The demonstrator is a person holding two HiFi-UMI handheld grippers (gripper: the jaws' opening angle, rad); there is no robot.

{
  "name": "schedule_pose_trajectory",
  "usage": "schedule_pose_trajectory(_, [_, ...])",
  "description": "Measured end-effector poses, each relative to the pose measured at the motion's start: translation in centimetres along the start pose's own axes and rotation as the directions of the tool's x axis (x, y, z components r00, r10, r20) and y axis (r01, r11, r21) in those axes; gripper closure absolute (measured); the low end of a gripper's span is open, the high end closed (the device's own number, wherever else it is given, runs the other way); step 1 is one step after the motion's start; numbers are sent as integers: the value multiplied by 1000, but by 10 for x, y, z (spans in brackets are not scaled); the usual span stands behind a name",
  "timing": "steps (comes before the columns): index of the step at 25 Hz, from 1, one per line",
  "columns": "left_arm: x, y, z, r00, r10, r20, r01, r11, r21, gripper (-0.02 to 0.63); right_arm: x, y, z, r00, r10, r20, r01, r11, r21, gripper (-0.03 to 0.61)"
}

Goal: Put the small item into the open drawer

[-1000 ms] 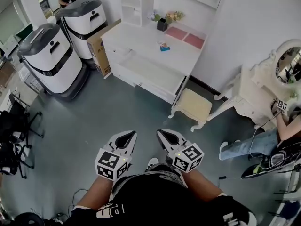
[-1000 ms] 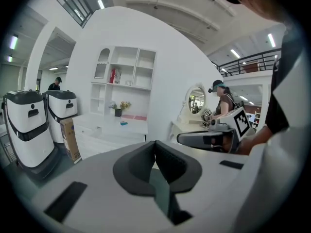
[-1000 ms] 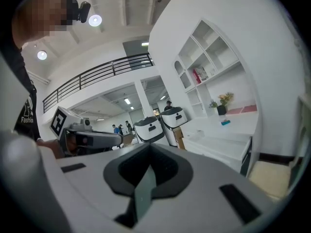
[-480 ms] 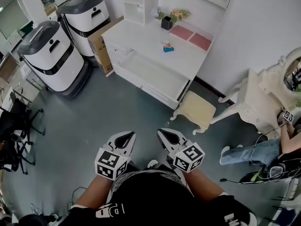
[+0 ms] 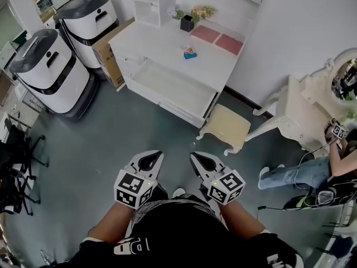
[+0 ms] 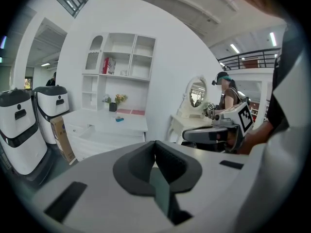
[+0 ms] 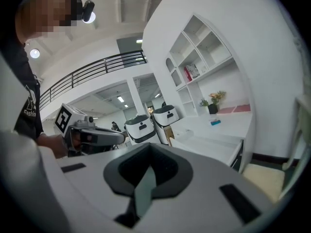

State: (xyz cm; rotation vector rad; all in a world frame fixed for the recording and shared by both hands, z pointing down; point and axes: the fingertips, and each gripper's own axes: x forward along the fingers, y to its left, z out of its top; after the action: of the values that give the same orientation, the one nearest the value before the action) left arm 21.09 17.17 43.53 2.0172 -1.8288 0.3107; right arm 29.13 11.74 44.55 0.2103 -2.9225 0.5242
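Open grey floor (image 5: 120, 133) gives a straight lane to the desk (image 5: 162, 41). The open drawer (image 5: 173, 85) juts into that lane, open from above. Stool (image 5: 226, 128) sits just beside the drawer's right front corner and narrows that side. Left flank: two white bin-shaped machines (image 5: 50, 71), cardboard box (image 5: 105, 53) against the desk end, black chairs (image 5: 17, 161) further out. Right flank: vanity table (image 5: 301, 116) and seated person (image 5: 304, 169). Desktop is mostly free; flower pot (image 5: 187, 22) and pink mats (image 5: 217, 39) are at the back.

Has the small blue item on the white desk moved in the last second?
No. The small item still lies the same way off the pink mats on the desk, behind the open drawer; only the view shifted.
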Motion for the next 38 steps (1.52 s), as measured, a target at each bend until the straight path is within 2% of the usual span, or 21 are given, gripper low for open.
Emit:
schedule_pose_trajectory(6, [32,16,5,998,-62,-20,62,998,10,600,15,-15,3,999,-53,-3,53,998,22,571])
schedule_pose_trajectory(9, [43,30,18,997,-81,1,81,997,7,600,31,-23,9,998,-64,-15,64,998,10,571])
schedule_pose_trajectory(15, [53,92,25,997,-76,0,75,996,-39,600,93,-36,29,996,-79,-29,81,995,55,571])
schedule_pose_trajectory(19, [65,132,49,996,-81,45,83,996,-41,600,132,-41,50,996,-82,-43,81,997,-7,571])
schedule_pose_trajectory(23, [79,170,75,991,-115,75,117,993,-27,600,167,-49,65,992,-116,-57,114,993,-24,571])
schedule_pose_trajectory(29, [95,211,84,980,-198,30,198,980,3,600,209,-60,82,980,-193,-50,192,981,-19,571])
schedule_pose_trajectory(35, [110,265,106,968,-249,25,249,968,24,600,255,-67,92,966,-256,-49,256,967,1,571])
schedule_pose_trajectory(38, [114,287,105,963,-269,8,268,963,36,600,272,-74,97,956,-290,-41,290,957,8,571])
